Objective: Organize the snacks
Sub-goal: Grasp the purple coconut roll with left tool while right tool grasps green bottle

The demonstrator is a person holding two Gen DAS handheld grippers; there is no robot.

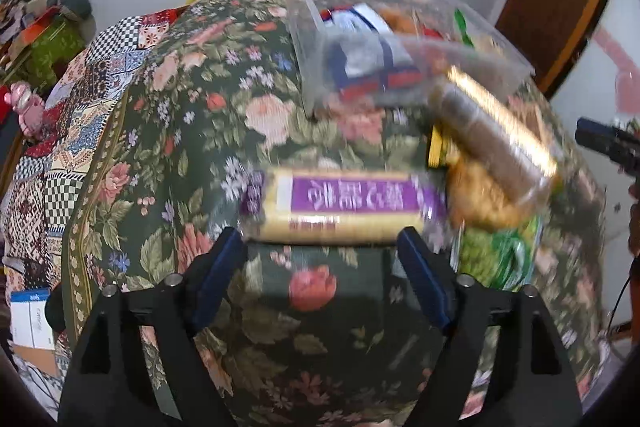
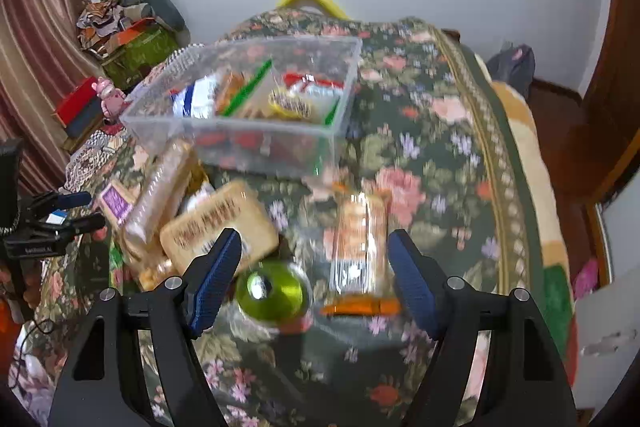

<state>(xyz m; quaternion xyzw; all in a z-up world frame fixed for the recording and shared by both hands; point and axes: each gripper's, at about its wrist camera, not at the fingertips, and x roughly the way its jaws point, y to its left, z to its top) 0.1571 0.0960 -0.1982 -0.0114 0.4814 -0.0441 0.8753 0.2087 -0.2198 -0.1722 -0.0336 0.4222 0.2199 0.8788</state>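
A clear plastic bin (image 2: 168,125) with several snacks inside stands on the floral cloth; it also shows in the left wrist view (image 1: 308,75). My left gripper (image 1: 322,247) is open, just short of a purple-labelled cracker pack (image 1: 340,207). A long clear-wrapped biscuit roll (image 1: 496,131) lies to its right over a green packet (image 1: 500,259). My right gripper (image 2: 314,247) is open above a green round snack (image 2: 276,291) and a clear orange-ended wafer pack (image 2: 360,239). A tan biscuit pack (image 2: 216,223) lies to the left.
The floral-covered surface (image 2: 440,155) drops off at the right edge. A patchwork cloth (image 1: 72,131) and clutter lie to the left. My left gripper shows at the left in the right wrist view (image 2: 80,211).
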